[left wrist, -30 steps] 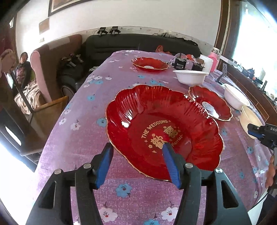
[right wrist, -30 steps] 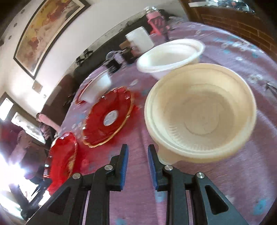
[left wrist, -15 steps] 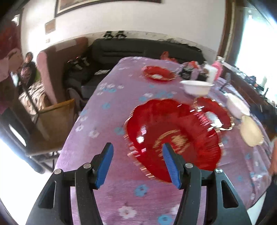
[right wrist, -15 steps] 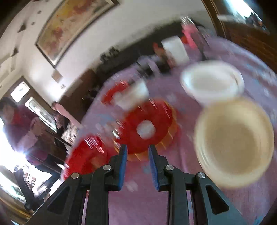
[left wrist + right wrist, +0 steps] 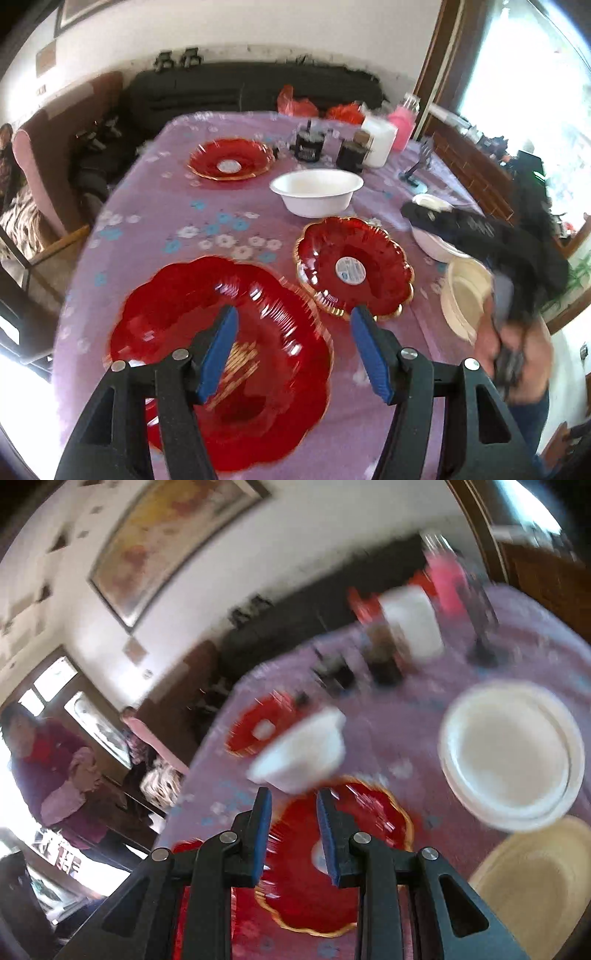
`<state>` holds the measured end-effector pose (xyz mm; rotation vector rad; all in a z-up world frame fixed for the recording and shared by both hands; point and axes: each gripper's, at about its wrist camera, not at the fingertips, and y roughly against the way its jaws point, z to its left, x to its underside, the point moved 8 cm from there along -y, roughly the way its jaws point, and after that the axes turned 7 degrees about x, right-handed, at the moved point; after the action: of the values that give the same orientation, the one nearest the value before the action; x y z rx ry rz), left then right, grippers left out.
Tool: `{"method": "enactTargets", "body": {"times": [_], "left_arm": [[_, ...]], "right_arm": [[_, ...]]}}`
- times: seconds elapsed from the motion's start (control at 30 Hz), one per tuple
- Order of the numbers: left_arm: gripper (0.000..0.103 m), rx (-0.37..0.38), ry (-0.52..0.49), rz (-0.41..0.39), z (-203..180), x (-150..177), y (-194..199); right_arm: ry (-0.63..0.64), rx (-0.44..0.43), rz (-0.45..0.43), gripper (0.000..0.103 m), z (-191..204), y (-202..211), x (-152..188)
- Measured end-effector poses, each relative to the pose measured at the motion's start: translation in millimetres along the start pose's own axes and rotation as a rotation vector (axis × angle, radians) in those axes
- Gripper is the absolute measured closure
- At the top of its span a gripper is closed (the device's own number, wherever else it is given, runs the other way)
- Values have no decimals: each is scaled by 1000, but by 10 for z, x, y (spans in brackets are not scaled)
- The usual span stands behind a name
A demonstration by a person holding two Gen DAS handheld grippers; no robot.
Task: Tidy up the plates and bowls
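Observation:
A large red plate [image 5: 221, 350] with gold lettering lies on the purple tablecloth [image 5: 155, 221]. My left gripper [image 5: 294, 317] hovers above its right edge, its jaws opening with nothing between them. A medium red plate [image 5: 354, 266] lies just beyond, a third red plate [image 5: 231, 158] far back, and a white bowl [image 5: 317, 190] between them. A cream bowl [image 5: 467, 291] and another white bowl [image 5: 432, 247] sit at the right, partly behind the black right gripper body. In the blurred right wrist view my right gripper [image 5: 293, 794] hangs over the medium red plate [image 5: 332, 886], a narrow empty gap between its pads.
Black devices [image 5: 310, 146], a white canister [image 5: 380, 142] and a pink bottle [image 5: 402, 122] crowd the table's far end. A hand [image 5: 509, 354] holds the right gripper by the right edge. A wooden chair [image 5: 55, 254] stands left. A person [image 5: 48, 768] stands beyond the table.
Both grippers have pulled back and risen. The left one shifted right off the large plate's rim. The right one swung left from the cream bowl, which now lies at lower right.

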<state>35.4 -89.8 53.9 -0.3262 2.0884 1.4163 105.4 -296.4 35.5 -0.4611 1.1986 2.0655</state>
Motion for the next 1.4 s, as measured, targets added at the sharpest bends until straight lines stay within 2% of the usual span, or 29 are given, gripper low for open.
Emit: {"method": "enactTargets", "body": {"times": [0.03,0.17,0.3,0.4,0.5,0.7,0.87,0.97,1.0,1.03,1.2,1.33,1.4], "left_arm": [[40,13,6,19,-47,-77,-135],[40,-22,25,104,-74,-303,-663],[40,-63,57,166,32,-347,-994],[41,-75,100,178,158,-327,-1097],[41,-76,93,197,183,-335,-1153],[41,-53,90,228,187,-361,-1326],[47,-49,77,253,187,-344,-1448],[50,-55,62,246,168,-348,-1475],[57,-51,61,243,154,-351,-1478],[68,-38,63,241,131,-350,-1477],[68,-72,29,223,63,-321,-1496],[68,-35,69,187,78,-326,-1467],[68,-42,62,161,59,-341,-1448]], "right_arm": [[-10,0,2,75,-43,0,5],[-44,10,30,75,-202,5,6],[-104,46,79,75,-424,-76,30],[-127,86,115,74,-539,-142,84],[-136,105,152,71,-592,-236,138],[-111,159,191,71,-633,-364,209],[-76,185,205,71,-622,-423,247],[-41,198,226,71,-593,-488,309],[-28,205,235,71,-574,-514,331],[-17,210,235,71,-559,-518,339],[-4,215,209,73,-568,-485,317],[-19,202,180,75,-572,-428,273],[-23,203,174,75,-572,-420,265]]}}
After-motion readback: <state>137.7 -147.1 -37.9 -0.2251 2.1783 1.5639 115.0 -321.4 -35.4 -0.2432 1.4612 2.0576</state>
